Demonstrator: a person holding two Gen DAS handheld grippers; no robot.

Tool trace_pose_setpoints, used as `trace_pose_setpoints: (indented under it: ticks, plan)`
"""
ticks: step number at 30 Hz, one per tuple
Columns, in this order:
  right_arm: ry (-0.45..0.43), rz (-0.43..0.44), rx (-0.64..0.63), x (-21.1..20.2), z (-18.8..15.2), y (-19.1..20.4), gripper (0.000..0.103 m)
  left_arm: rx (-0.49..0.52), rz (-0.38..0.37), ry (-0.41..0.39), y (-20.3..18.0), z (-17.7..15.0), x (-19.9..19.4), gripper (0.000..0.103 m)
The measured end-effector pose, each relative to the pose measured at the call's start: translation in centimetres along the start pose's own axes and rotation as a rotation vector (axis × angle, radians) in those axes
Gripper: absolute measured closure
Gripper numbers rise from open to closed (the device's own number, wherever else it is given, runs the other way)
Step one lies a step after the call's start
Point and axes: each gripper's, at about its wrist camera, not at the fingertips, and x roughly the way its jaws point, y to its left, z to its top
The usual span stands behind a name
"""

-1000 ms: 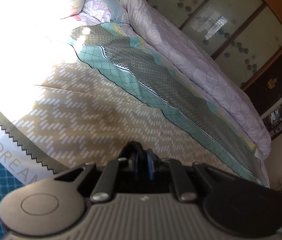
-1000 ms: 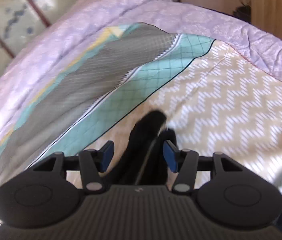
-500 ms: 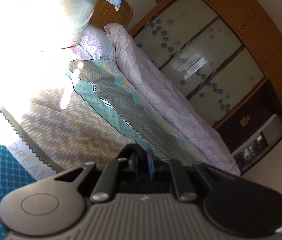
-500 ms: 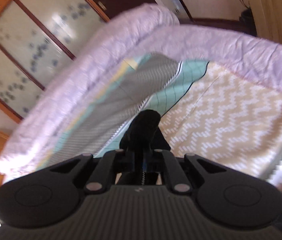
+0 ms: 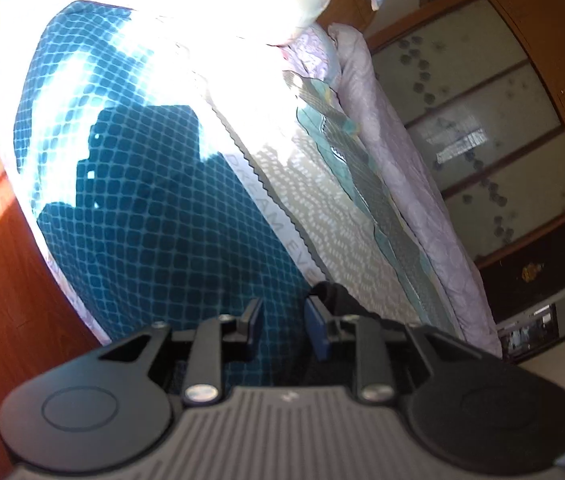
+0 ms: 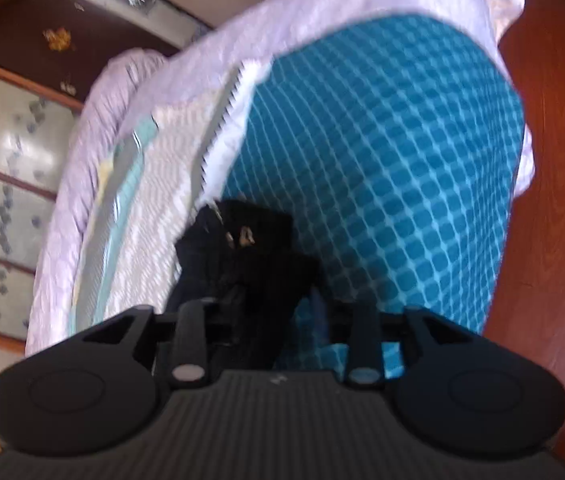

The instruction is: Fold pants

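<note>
The left tongs are opening, nothing between their pads; the black pants bunch just beyond the right-hand pad. The right tongs are opening too, the pants lying loose between them and just ahead on the bed. A rolled lilac quilt lies beyond, well apart; wood floor flanks the bed.
</note>
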Motion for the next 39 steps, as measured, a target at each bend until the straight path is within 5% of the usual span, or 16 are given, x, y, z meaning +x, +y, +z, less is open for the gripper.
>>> trace_pose_setpoints:
  ticks: [4, 7, 11, 15, 18, 20, 24, 29, 30, 32, 33, 34, 39]
  plan:
    - [-0.239, -0.096, -0.094, -2.9, 0.0, 3.3, 0.055, 0.016, -0.005, 0.013, -1.0, 0.5, 0.3, 0.079]
    - [-0.290, -0.061, -0.135, -4.6, -0.9, 5.4, 0.055, 0.034, -0.048, 0.079, -3.2, -0.4, 1.4, 0.068]
    - [0.013, 0.278, -0.577, -3.2, -7.4, 12.4, 0.055, 0.061, -0.138, 0.173, -6.4, -2.0, 3.0, 0.064]
    - [0.296, 0.523, -1.123, -2.1, -21.3, 20.7, 0.055, 0.127, -0.138, 0.211, -8.6, -3.1, 3.4, 0.053]
    - [0.458, 0.667, -1.470, -2.1, -31.8, 23.3, 0.051, 0.141, -0.100, 0.216, -8.3, -3.5, 3.1, 0.050]
    - [0.498, 0.737, -1.676, -1.8, -37.6, 24.0, 0.047, 0.079, -0.070, 0.205, -6.7, -3.5, 2.5, 0.047]
    - [0.402, 0.812, -1.962, -0.9, -44.1, 24.5, 0.044, -0.064, -0.110, 0.218, -3.5, -3.5, 2.2, 0.039]
    - [0.344, 0.828, -2.025, 1.7, -46.5, 26.8, 0.046, -0.139, -0.190, 0.268, -3.5, -3.7, 5.9, 0.026]
    - [0.344, 0.817, -2.041, 2.1, -46.7, 27.1, 0.071, -0.145, -0.178, 0.281, -3.7, -3.5, 7.1, 0.027]
    - [0.365, 0.794, -2.062, 2.6, -47.0, 27.2, 0.095, -0.117, -0.171, 0.274, -4.5, -3.0, 8.9, 0.053]
    - [0.397, 0.806, -2.028, 2.4, -46.5, 27.5, 0.097, -0.098, -0.191, 0.281, -4.9, -2.6, 9.7, 0.086]
    - [0.412, 0.832, -1.979, 1.7, -45.7, 27.8, 0.097, -0.103, -0.221, 0.286, -5.5, -2.0, 10.3, 0.098]
    - [0.474, 1.007, -1.751, -2.6, -41.3, 29.3, 0.097, 0.053, -0.458, 0.109, -9.9, 0.5, 8.1, 0.099]
